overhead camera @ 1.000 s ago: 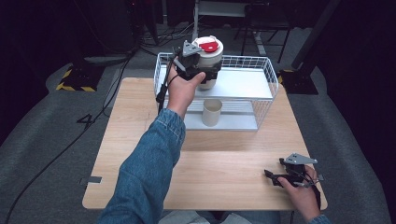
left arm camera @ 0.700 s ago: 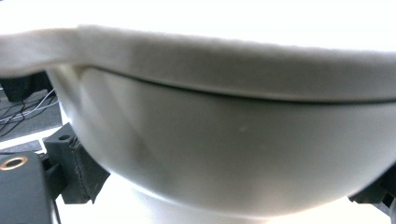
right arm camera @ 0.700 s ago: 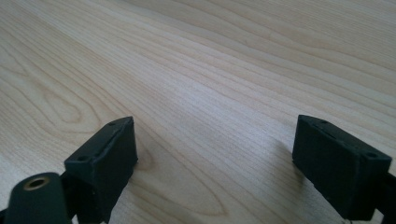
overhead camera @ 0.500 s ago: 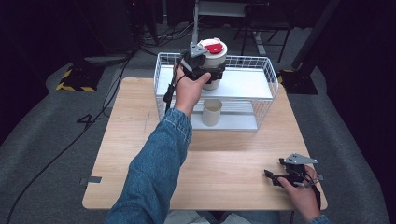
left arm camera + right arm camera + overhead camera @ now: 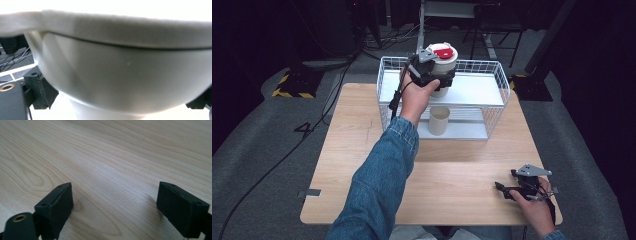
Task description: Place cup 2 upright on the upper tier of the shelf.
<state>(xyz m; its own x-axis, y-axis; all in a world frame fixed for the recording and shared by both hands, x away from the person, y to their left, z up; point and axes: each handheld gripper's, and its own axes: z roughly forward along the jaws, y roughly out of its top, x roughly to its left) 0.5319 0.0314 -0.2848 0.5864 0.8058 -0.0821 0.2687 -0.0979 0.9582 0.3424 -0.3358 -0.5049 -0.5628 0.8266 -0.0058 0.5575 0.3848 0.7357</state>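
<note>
A white cup (image 5: 444, 61) with a white lid bearing a red mark is held up over the top shelf of a white wire rack (image 5: 492, 82). My left gripper (image 5: 431, 76) is shut on the cup's side. In the left gripper view the cup (image 5: 120, 75) bulges close up, with the black pads (image 5: 42, 91) pressed on both sides of it. A beige cup (image 5: 438, 120) stands upright on the rack's lower shelf. My right gripper (image 5: 508, 189) rests on the wooden table (image 5: 362, 150) near the front right corner, open (image 5: 115, 205) over bare wood.
The wire rack stands at the back middle of the table, with raised mesh walls around its top shelf. Dark floor, cables and stands lie beyond the table's far edge. Wood grain (image 5: 112, 152) stretches ahead of the right gripper.
My left gripper has carried the lidded white cup to the right, above the rack's top shelf. The right gripper has stayed still.
</note>
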